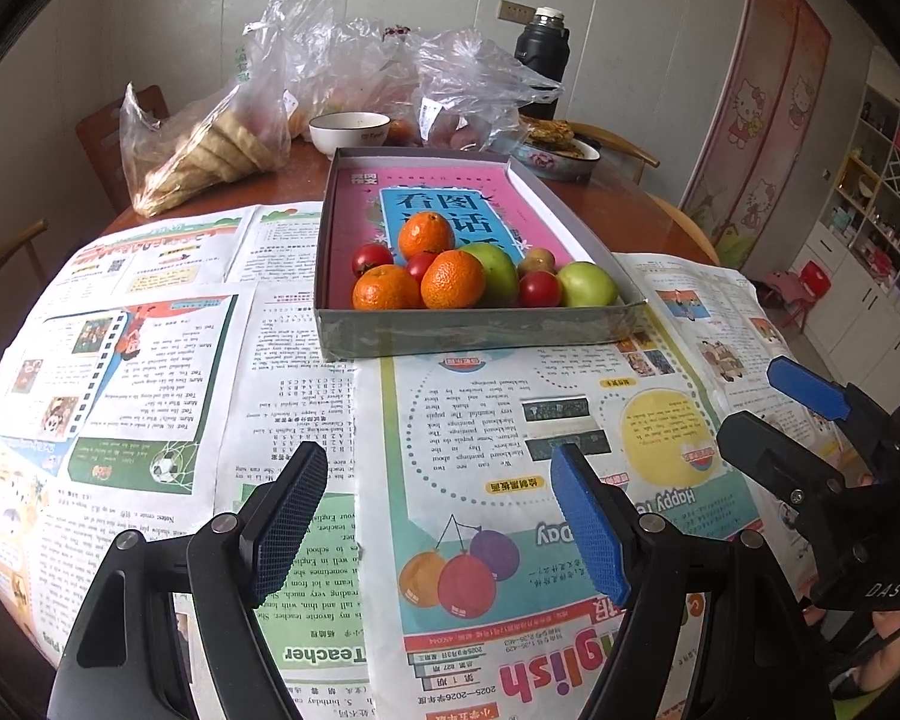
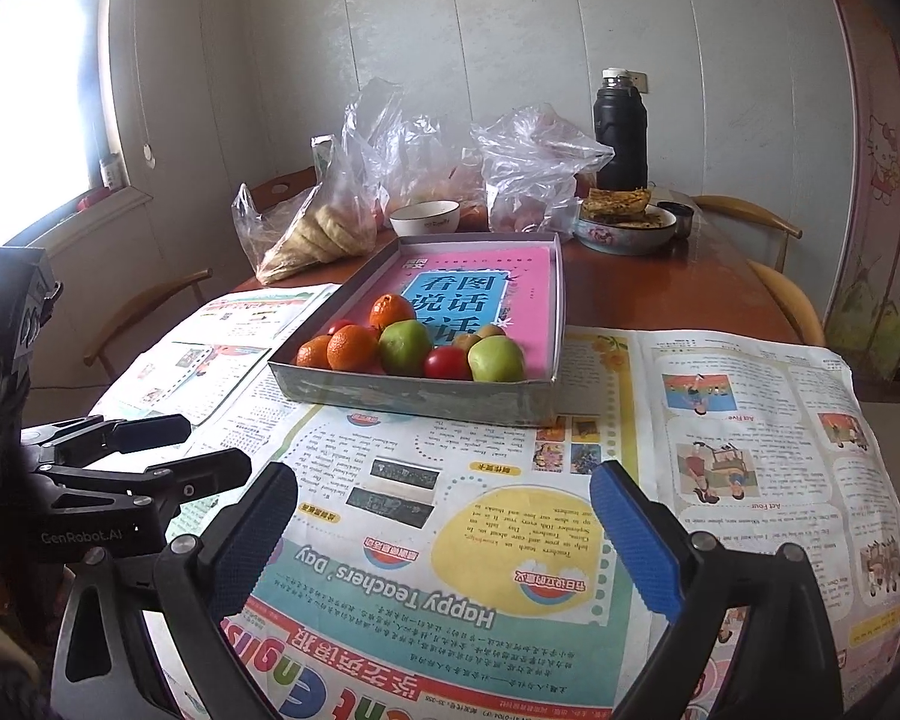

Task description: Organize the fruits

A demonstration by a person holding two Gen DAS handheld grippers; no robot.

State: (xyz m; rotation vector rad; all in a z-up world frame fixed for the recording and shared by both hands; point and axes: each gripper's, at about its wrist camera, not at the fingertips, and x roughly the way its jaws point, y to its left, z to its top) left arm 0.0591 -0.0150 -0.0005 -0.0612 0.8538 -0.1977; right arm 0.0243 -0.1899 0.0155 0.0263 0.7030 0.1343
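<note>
A shallow grey cardboard box (image 1: 480, 330) lined with a pink book holds the fruit at its near end: oranges (image 1: 453, 279), green apples (image 1: 588, 284), small red tomatoes (image 1: 539, 289) and a brownish fruit (image 1: 536, 260). The box also shows in the right wrist view (image 2: 414, 399), with an orange (image 2: 352, 348) and a green apple (image 2: 496, 360). My left gripper (image 1: 441, 483) is open and empty, low over the newspaper, short of the box. My right gripper (image 2: 444, 495) is open and empty, beside it on the right. Each gripper shows in the other's view, the right gripper (image 1: 768, 399) and the left gripper (image 2: 204, 444).
Newspapers (image 1: 210, 360) cover the near part of a round wooden table. Behind the box stand plastic bags of food (image 1: 210, 138), a white bowl (image 1: 349, 131), a plate of flatbread (image 1: 561, 147) and a black thermos (image 1: 542, 54). Wooden chairs ring the table.
</note>
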